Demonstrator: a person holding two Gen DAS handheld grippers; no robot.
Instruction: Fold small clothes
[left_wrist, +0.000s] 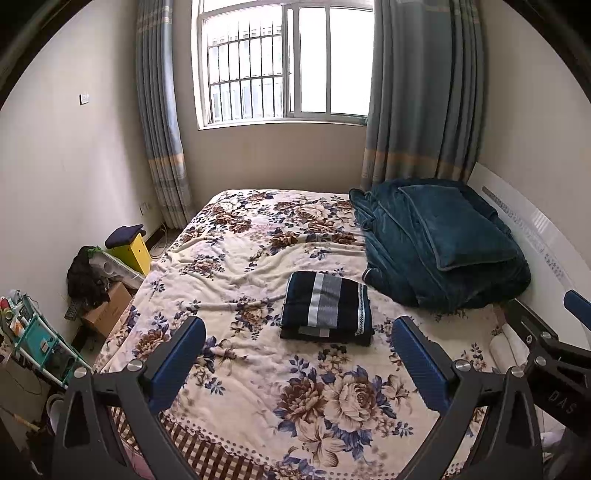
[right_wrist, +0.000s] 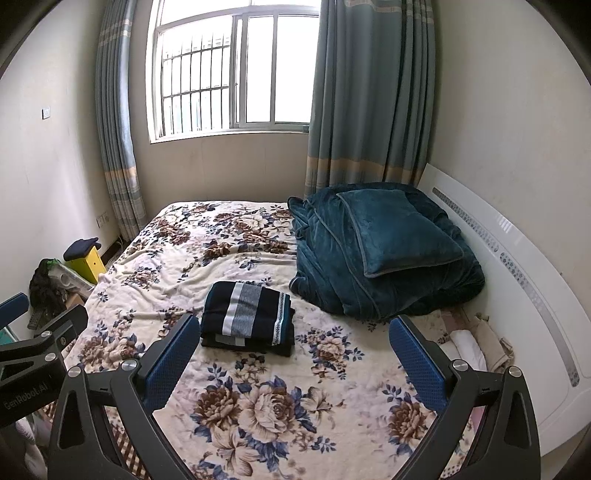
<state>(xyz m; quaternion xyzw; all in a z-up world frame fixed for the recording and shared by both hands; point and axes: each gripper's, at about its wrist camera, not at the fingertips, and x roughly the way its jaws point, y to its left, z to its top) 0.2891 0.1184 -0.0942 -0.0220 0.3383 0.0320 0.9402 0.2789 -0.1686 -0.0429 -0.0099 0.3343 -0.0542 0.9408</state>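
Observation:
A small dark navy garment with white and grey stripes lies folded into a neat rectangle on the floral bedspread. It also shows in the right wrist view. My left gripper is open and empty, held above the near part of the bed, short of the garment. My right gripper is open and empty too, beside the left one and just to the right of it. The right gripper's fingers show at the right edge of the left wrist view.
A teal folded blanket with a pillow sits at the bed's far right against the white headboard. Left of the bed are a yellow stool, a cardboard box, dark clothes and a teal rack. Window and curtains behind.

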